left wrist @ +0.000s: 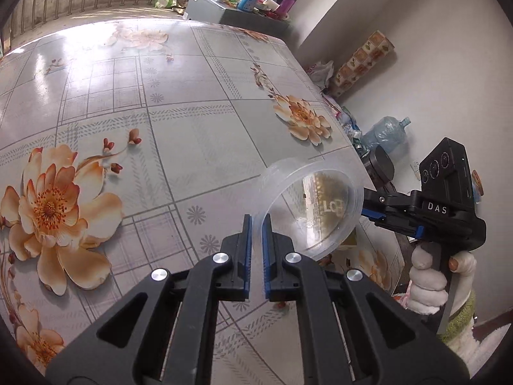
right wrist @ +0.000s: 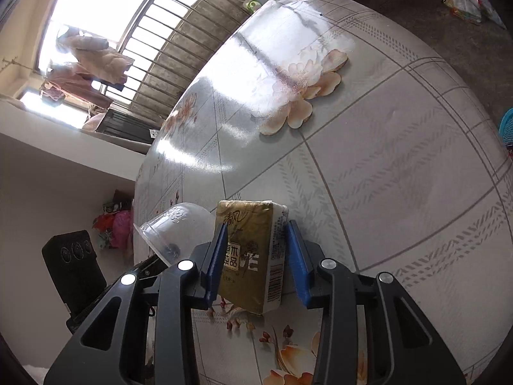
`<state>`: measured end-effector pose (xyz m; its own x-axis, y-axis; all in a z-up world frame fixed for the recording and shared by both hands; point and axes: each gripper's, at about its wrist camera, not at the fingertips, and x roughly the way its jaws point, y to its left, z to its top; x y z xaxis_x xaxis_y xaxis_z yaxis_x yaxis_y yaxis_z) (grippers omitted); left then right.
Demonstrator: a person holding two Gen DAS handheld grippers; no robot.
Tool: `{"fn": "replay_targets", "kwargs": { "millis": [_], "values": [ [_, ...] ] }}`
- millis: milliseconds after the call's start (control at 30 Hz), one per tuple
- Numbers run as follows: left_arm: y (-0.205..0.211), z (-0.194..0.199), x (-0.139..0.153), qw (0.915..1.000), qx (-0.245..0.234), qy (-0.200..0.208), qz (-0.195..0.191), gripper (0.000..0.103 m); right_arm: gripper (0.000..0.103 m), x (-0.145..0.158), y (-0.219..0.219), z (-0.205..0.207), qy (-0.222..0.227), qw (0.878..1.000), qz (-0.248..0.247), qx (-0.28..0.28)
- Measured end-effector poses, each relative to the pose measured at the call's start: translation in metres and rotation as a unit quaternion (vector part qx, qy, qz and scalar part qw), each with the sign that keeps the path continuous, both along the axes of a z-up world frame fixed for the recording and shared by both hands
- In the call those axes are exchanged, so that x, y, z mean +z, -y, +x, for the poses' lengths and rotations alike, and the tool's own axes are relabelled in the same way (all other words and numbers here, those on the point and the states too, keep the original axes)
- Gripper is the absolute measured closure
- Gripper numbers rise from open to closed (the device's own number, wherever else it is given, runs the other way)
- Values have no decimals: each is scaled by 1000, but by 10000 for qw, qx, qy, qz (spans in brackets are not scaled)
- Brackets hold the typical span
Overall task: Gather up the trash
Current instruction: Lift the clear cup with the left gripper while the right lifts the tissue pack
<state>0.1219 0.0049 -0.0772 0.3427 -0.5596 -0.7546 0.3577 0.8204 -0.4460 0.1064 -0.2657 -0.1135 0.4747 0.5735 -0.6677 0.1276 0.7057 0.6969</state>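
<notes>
In the left wrist view my left gripper (left wrist: 256,221) is shut on the rim of a clear plastic bowl (left wrist: 311,205), which it holds on its side above the table's right edge. A golden tissue pack (right wrist: 247,253) stands tilted between the blue pads of my right gripper (right wrist: 255,227), and both pads lie against its sides. That pack shows faintly through the bowl in the left view. In the right wrist view the bowl (right wrist: 179,224) hangs just left of the pack. A gloved hand (left wrist: 426,285) grips the right tool's black body (left wrist: 449,205).
A glossy floral tablecloth (left wrist: 160,112) covers the table, whose edge drops off at the right. A blue water jug (left wrist: 384,131) and bags sit on the floor beyond it. A cluttered cabinet (left wrist: 224,6) stands at the far end. A teal basket (right wrist: 508,128) is at the right.
</notes>
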Motion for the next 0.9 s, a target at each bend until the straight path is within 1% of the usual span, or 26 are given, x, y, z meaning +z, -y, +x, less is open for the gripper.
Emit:
{"fn": "replay_targets", "kwargs": {
  "millis": [100,167,300,400,467,633,733,900],
  "values": [
    [5,-12,8,9996,54,205,202,99,65,17,15,-28,295,9989,-272,-246],
    [4,-18,17,9987,133,356,350,99,64,26,19,-42,476,9975,-445,-284],
    [-7,-21,34,9962,261,568,610,99,55,35,15,-51,613,9950,-750,-232],
    [-13,-18,40,9946,386,632,727,100,53,35,9,-48,621,9942,-854,-182],
    [-15,-17,40,9932,448,687,829,100,49,33,-1,-44,600,9936,-950,-97],
    [-21,-11,36,9909,583,727,975,100,39,32,-29,-37,586,9875,-1459,63],
    [-20,-7,32,9909,601,702,978,99,38,32,-40,-33,519,9847,-1661,54],
    [-18,-4,25,9912,627,666,957,99,38,28,-47,-26,424,9842,-1719,42]
  ]
}}
